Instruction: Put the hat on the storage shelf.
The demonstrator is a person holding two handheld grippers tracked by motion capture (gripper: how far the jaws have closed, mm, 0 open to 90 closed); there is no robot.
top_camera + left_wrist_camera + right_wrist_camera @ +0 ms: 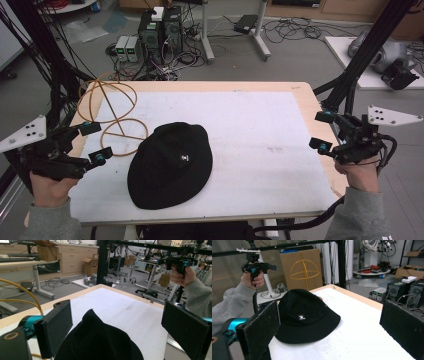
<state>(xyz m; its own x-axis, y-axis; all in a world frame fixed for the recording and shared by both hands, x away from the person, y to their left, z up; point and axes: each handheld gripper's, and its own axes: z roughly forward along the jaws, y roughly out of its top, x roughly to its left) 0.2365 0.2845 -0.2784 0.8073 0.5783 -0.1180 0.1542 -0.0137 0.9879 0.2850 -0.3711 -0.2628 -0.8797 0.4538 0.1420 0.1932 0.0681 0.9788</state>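
— Where is the hat from where you sit?

— I see the black bucket hat lying crown up on the white mat of the worktop; in the high view it sits at about seven o'clock from the mat's middle, near the front edge; a small white label faces the front.

— And your left hand-held gripper?

— My left hand-held gripper hangs at nine o'clock from the hat, just off the worktop's left edge; its jaws are spread wide with nothing between the pads; in the left gripper view the hat's crown rises between the two black jaws but apart from both.

— The right one?

— My right hand-held gripper is at three o'clock, well apart from the hat, over the worktop's right edge; its jaws are spread too and grip nothing.

— Anything else near the hat?

— A yellow wire frame stands at eleven o'clock from the hat, just beside the brim; whether it touches, I cannot tell.
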